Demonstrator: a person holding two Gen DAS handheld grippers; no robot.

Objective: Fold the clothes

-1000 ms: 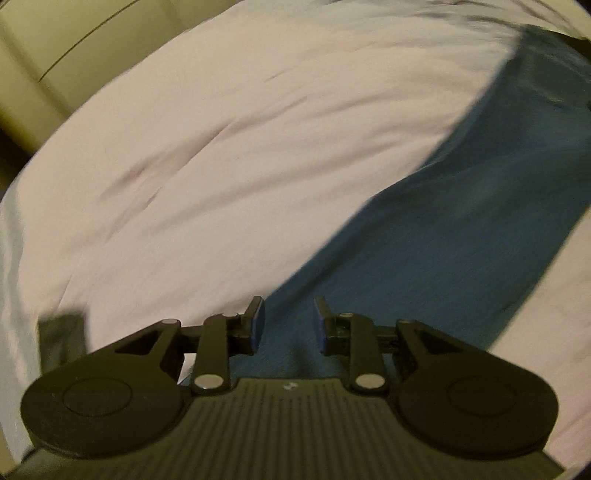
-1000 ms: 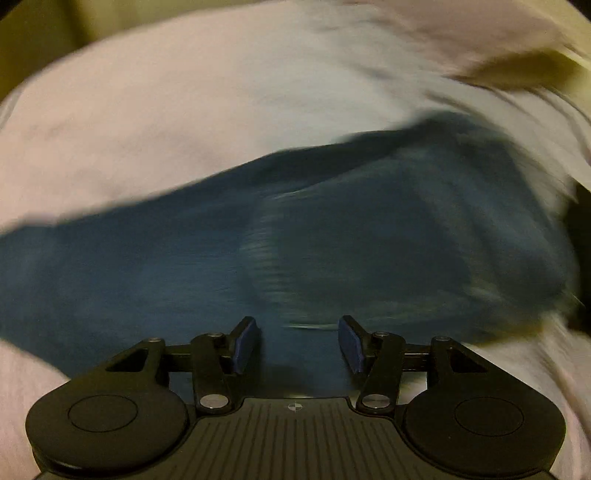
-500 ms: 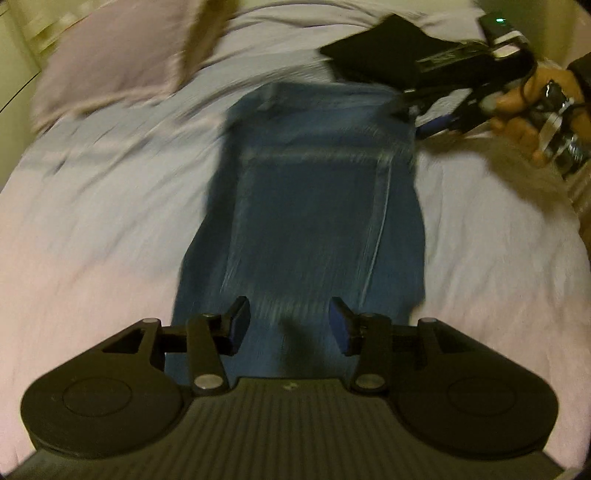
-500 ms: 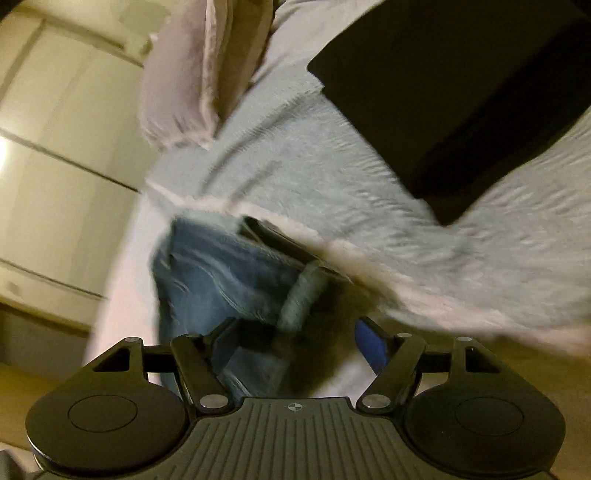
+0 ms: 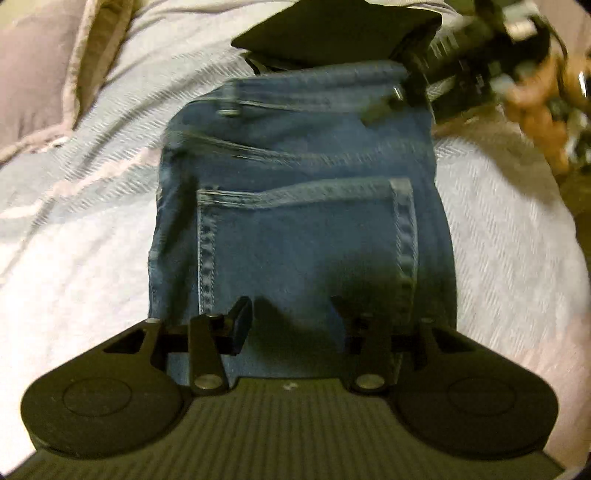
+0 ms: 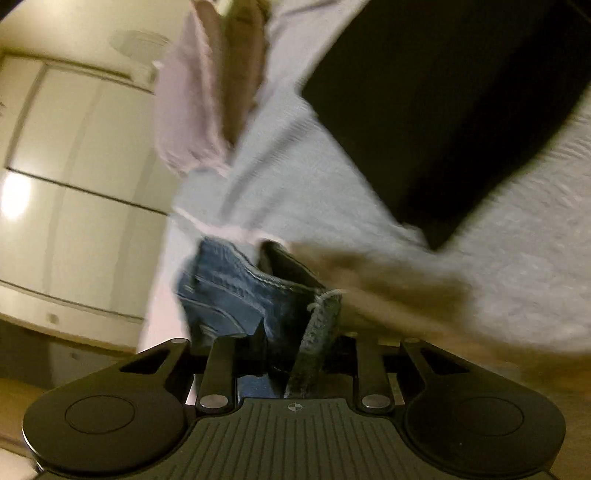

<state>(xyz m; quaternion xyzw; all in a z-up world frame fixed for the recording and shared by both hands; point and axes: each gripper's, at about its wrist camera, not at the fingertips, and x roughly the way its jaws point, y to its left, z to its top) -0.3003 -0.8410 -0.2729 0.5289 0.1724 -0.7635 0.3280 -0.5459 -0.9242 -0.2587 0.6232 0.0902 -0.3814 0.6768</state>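
Folded jeans (image 5: 295, 206) lie on the pale bedspread (image 5: 92, 240), a black garment (image 5: 332, 29) just beyond. Left gripper (image 5: 291, 317) hovers over them, jaws apart, pinching nothing. Right gripper (image 6: 291, 354), jaws just closing, clamps the waistband corner; its fingertips are buried in denim, the view blurred.

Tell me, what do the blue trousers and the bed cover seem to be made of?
Jeans: denim, it seems; matte blue weave with pale double stitching around a back pocket. Bed cover: probably woven cotton, pale and matte, with fine diagonal ribbing; blur leaves this open.
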